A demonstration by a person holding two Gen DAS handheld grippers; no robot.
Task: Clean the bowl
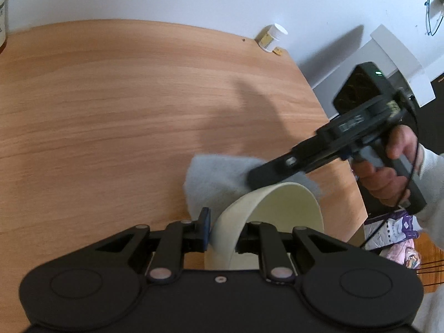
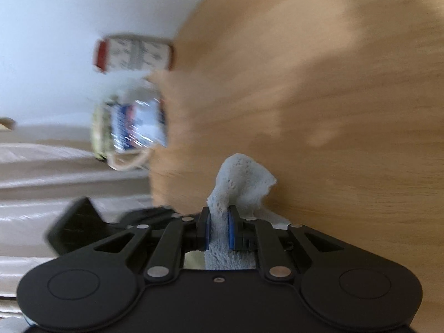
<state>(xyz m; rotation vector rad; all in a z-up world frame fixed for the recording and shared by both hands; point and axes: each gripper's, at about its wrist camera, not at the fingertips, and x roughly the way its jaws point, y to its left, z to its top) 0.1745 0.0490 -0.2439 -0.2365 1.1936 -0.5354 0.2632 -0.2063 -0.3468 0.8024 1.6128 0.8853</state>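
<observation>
A cream bowl (image 1: 288,208) is tilted on edge over the wooden table (image 1: 111,111). My left gripper (image 1: 224,222) is shut on the bowl's rim, one finger outside and one inside. A pale blue-grey cloth (image 1: 213,183) hangs behind the bowl's far rim. The right gripper (image 1: 263,176) reaches in from the right, held by a hand, and pinches that cloth. In the blurred right wrist view the right gripper (image 2: 217,231) is shut on the cloth (image 2: 241,180), which bunches up past the fingertips.
A small white-capped jar (image 1: 270,37) stands at the table's far edge by the wall. White furniture (image 1: 396,61) and bags (image 1: 394,230) lie off the right edge. In the right wrist view, a red-capped container (image 2: 133,55) and a blue-labelled jar (image 2: 133,127) stand at the table's edge.
</observation>
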